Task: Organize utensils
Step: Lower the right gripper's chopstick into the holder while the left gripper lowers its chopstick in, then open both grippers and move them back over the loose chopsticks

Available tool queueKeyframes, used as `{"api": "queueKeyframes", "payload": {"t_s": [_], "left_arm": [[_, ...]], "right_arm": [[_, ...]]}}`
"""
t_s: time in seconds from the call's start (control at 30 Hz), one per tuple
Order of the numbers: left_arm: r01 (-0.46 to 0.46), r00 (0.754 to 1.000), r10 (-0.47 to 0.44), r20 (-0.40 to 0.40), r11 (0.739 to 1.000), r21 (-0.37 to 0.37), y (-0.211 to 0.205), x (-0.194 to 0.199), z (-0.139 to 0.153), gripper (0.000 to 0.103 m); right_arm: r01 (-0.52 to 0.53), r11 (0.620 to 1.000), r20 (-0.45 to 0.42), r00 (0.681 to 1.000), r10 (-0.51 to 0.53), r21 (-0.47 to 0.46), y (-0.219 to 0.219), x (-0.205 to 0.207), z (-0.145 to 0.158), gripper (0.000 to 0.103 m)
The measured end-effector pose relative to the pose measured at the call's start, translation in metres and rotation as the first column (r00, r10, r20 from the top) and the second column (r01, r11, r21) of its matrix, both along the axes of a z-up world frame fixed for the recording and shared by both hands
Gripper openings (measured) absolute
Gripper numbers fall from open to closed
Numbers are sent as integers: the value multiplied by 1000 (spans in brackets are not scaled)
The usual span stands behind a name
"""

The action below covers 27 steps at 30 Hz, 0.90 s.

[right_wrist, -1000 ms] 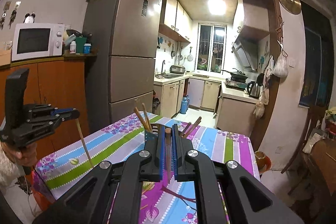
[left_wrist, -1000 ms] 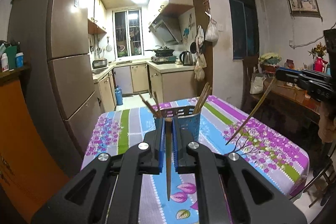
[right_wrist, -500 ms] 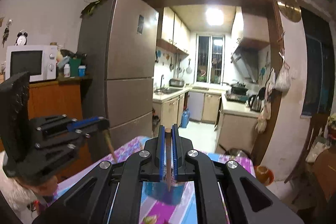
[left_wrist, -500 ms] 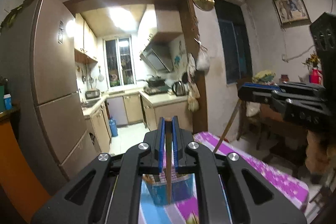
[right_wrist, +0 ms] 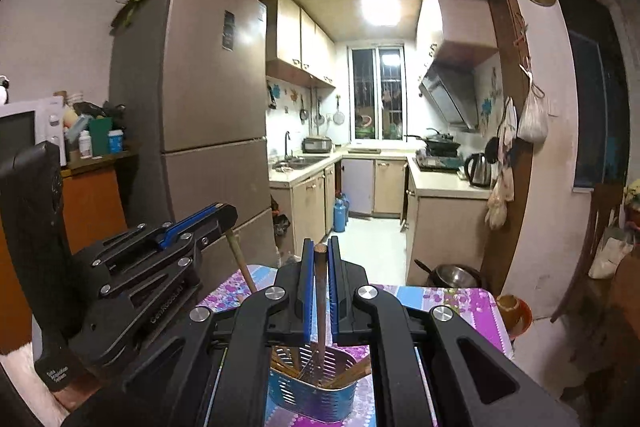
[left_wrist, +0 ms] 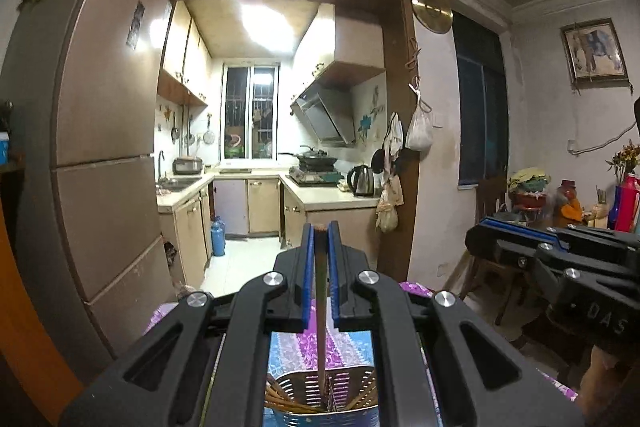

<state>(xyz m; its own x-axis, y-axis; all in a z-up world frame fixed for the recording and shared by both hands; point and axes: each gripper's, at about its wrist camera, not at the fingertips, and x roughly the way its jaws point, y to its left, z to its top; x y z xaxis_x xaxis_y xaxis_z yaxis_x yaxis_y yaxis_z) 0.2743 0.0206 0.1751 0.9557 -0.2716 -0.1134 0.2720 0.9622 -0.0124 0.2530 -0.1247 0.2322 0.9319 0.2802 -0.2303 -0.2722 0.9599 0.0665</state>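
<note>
- The desk (right_wrist: pixel 460 301), with its flowered cloth, shows at lower centre of both views. A knock to the holder could slide it on that cloth.
- The holder (right_wrist: pixel 312 393), a perforated metal cup with a blue base, stands on it at bottom centre and already has several chopsticks leaning inside. It looks light, so a stick pushed against its wall might tip it.
- The left claw (left_wrist: pixel 319 283) is clamped on an upright chopstick (left_wrist: pixel 320 327) whose tip reaches into the holder (left_wrist: pixel 320 393). Released too high, it could bounce out.
- The right claw (right_wrist: pixel 319 291) grips its own chopstick (right_wrist: pixel 320 307) just as upright, tip inside the same cup.
- Both claws crowd one opening, the left claw (right_wrist: pixel 218 217) sitting close at mid-left of the right view, so the sticks may cross or jam on the leaning ones.
</note>
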Motion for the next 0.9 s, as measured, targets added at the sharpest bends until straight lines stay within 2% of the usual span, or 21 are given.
{"api": "queueKeyframes", "payload": {"t_s": [0.47, 0.57, 0.9], "left_arm": [[4, 995, -2, -96, 1000, 26, -1, 35, -40, 5], [-12, 993, 13, -117, 1000, 10, 4, 40, -42, 6], [-35, 995, 34, -92, 999, -4, 19, 27, -34, 6]], "right_arm": [[-14, 1000, -112, 994, 12, -15, 17, 44, -46, 8], [2, 1000, -125, 992, -4, -14, 16, 47, -53, 11], [15, 1000, -109, 994, -15, -5, 6, 32, -54, 11]]}}
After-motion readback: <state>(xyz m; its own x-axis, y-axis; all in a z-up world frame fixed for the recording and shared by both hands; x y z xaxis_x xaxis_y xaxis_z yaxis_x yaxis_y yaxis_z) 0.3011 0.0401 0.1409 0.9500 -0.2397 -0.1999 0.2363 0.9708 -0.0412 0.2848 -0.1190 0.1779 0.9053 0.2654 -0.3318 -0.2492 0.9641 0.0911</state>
